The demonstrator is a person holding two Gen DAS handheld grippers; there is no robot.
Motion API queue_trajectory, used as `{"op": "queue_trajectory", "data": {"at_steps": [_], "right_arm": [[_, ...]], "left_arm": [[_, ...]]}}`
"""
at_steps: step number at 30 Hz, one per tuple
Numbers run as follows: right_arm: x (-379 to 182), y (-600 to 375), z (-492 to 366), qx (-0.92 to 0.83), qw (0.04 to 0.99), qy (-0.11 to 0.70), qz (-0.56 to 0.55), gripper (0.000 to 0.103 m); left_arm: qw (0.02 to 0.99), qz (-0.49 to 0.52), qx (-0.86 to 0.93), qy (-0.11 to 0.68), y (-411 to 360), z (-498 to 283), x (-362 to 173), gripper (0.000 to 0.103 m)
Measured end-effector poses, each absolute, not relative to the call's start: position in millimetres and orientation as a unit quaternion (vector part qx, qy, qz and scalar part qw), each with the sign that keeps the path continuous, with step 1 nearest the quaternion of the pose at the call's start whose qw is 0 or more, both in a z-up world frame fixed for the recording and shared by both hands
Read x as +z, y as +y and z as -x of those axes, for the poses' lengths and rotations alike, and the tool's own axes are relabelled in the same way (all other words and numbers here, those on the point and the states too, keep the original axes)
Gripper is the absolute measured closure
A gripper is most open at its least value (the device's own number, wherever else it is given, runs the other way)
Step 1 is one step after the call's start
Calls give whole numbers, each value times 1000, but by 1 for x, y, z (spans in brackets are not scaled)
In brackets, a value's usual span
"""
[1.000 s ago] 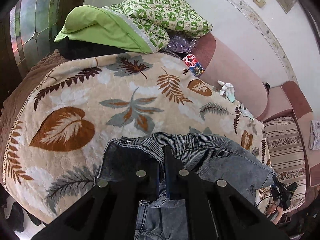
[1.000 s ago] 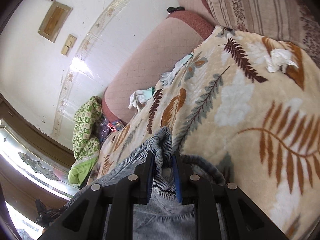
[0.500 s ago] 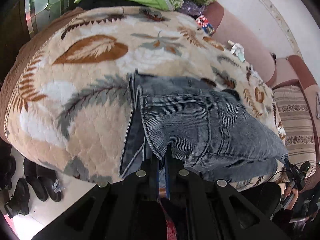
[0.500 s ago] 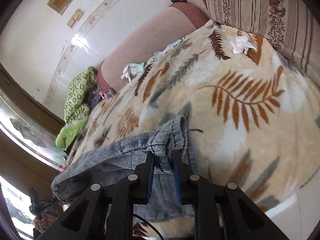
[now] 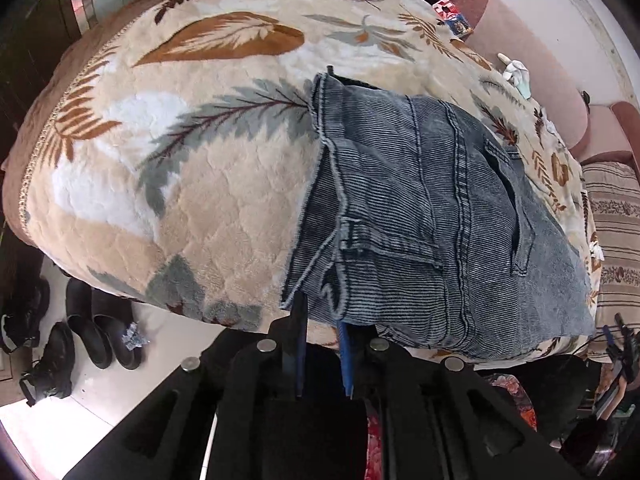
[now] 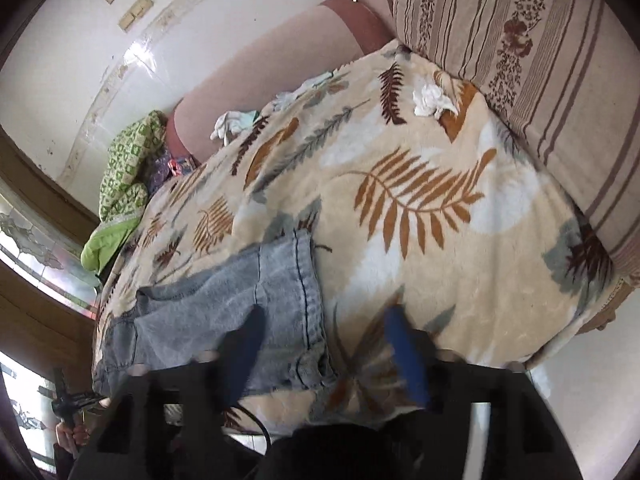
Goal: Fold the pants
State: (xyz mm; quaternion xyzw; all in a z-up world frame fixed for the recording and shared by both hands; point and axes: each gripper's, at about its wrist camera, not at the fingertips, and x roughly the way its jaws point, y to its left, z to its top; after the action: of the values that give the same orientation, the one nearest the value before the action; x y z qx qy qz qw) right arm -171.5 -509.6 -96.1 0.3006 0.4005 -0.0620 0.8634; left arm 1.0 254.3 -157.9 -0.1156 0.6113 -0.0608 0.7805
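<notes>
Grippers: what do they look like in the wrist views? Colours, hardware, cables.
Both match: matte black angular bodies with cut-out pockets, round silver fastener heads across the top, and two fingers lined with blue pads. On the left gripper the pads are thin blue strips, and a white cable runs beneath the body. The right gripper is motion-blurred; its pads look broader, and a black cable loops under it.

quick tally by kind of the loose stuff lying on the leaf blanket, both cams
Jeans: 1, folded, near the front edge
White gloves: 1 pair, at the far edge by the pink backrest
Crumpled white tissue: 1, near the striped cushion
Small red and blue packet: 1, at the far edge
Total: 4
</notes>
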Motion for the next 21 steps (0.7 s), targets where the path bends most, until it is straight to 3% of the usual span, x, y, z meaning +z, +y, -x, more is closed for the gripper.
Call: {"op": "queue_trajectory", "data": {"at_steps": [10,12,17,21], "right_arm": [[-97,-432,73,20,854,411,-318,18],[-94,-391,51,63,859,418,-289,18],[-95,-297,5,153,856,441,-221,18],[-109,-246,-28,206,836,470,-193,21]], "left_arm": [[821,106,-38,560,253,-1,-110,88],[831,103,-61,544,235,-4,-99,83],[835,73,-142,526,178,-2,-88,53],[842,32,-179,508,133,11,-80,47]]}}
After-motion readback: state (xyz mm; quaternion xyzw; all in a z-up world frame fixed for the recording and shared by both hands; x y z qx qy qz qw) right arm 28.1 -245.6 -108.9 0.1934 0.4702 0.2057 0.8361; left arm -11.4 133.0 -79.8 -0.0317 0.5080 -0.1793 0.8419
